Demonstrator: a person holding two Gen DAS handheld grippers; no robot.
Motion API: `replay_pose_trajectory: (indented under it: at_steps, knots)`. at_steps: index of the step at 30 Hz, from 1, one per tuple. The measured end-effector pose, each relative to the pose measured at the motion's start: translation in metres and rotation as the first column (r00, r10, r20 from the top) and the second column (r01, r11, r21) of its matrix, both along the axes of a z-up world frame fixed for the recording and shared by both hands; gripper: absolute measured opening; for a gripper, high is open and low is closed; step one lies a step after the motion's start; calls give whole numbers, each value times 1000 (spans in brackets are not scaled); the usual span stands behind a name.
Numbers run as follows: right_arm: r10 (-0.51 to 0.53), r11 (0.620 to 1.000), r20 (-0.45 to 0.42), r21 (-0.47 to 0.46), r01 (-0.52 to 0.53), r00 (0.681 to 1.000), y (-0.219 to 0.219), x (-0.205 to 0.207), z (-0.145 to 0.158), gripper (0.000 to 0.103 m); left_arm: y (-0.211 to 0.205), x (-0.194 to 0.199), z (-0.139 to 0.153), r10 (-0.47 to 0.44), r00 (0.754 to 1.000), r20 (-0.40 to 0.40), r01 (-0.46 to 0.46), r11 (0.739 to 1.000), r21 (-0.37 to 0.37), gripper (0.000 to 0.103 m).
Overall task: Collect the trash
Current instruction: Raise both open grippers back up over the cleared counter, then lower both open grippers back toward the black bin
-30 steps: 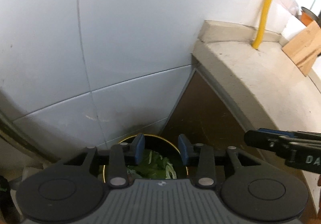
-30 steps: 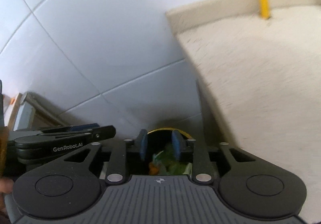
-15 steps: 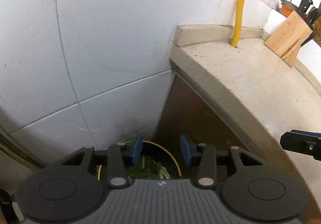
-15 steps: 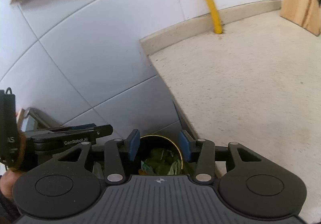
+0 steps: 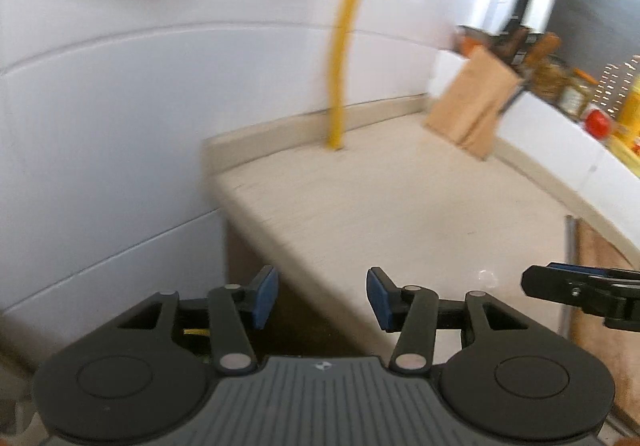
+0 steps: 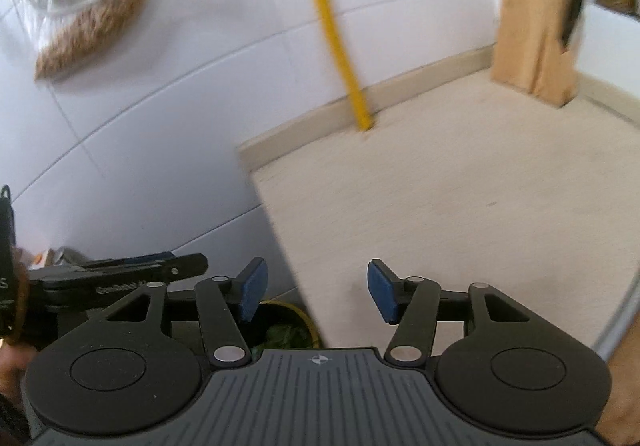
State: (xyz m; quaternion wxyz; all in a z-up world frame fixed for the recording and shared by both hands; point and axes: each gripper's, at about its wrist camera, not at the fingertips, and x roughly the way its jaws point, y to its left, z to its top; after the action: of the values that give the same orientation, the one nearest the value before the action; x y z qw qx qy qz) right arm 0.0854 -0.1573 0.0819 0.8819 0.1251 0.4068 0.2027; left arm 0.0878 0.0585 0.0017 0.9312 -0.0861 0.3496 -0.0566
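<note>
The trash bin [image 6: 298, 311], a dark round can with a yellow rim, holds green leafy scraps [image 6: 286, 332] and peeks out below the counter edge in the right wrist view. My right gripper [image 6: 316, 294] hangs above it, jaws opening, nothing between the blue pads. My left gripper [image 5: 322, 296] is also opening and empty, over the counter's near corner. Only a sliver of the bin's yellow rim [image 5: 194, 332] shows in the left wrist view. Each gripper sees the other: the right gripper [image 5: 580, 292] at the right, the left gripper [image 6: 120, 278] at the left.
A beige countertop [image 6: 460, 206] fills the right side, ending at a white tiled wall [image 5: 100, 126]. A yellow pipe [image 6: 332, 26] rises from its back corner. A wooden knife block [image 6: 536, 42] stands farther back. Jars and bottles [image 5: 580, 94] line the far ledge. Brushes in plastic [image 6: 88, 26] hang on the wall.
Both grippers have lifted away from the bin and swung toward the countertop. Their jaws have spread wider. The bin has slid down to the bottom of both views.
</note>
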Motion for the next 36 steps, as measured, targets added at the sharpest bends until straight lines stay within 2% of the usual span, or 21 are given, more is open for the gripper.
replay_pose_trajectory:
  at_steps: [7, 18, 25, 36]
  knots:
    - [-128, 992, 37, -7, 128, 991, -60, -17, 11, 65, -63, 10, 19, -147, 988, 40, 147, 989, 2, 43]
    - [-328, 944, 67, -19, 330, 942, -134, -48, 15, 68, -145, 13, 38, -336, 939, 72, 337, 942, 6, 44]
    - [-387, 921, 69, -23, 389, 919, -154, -59, 16, 69, -167, 10, 41, -388, 919, 72, 389, 921, 6, 44]
    - [-409, 908, 80, -69, 414, 909, -161, -64, 21, 70, -192, 3, 41, -439, 896, 61, 439, 898, 16, 44]
